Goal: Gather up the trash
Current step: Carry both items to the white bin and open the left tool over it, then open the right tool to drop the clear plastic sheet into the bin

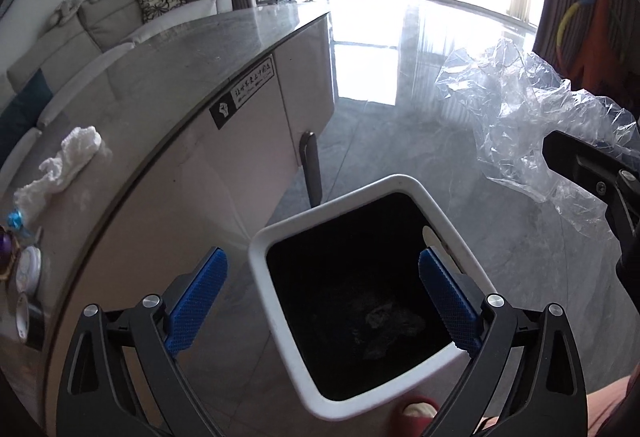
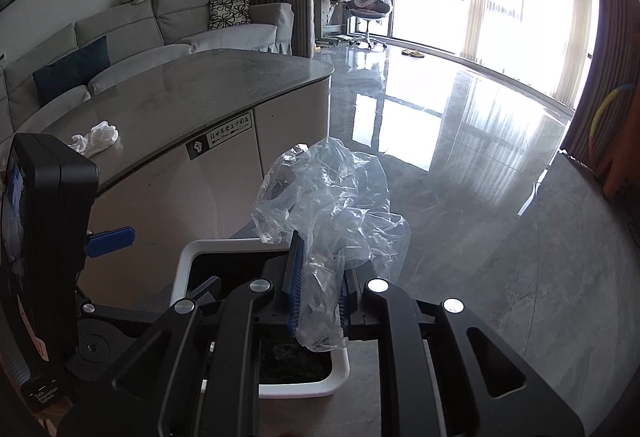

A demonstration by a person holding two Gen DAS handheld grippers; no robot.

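Note:
My left gripper (image 1: 323,261) is open, its blue pads spread wide above the mouth of a white bin (image 1: 264,277) with a black liner. Nothing is between its fingers. Crumpled scraps (image 1: 384,321) lie at the bottom of the bin. My right gripper (image 2: 320,277) is shut on a crumpled clear plastic bag (image 2: 328,197), which hangs over the far side of the bin (image 2: 224,247). The left wrist view shows the same bag (image 1: 520,117) in the air to the right of the bin. A crumpled white tissue (image 1: 68,161) lies on the grey tabletop (image 1: 180,57).
The bin stands on the glossy grey floor against the white cabinet side of the table. Small items (image 1: 28,277) crowd the table's near left edge. A foot in a red slipper (image 1: 416,413) is beside the bin. A sofa (image 2: 180,33) stands behind the table.

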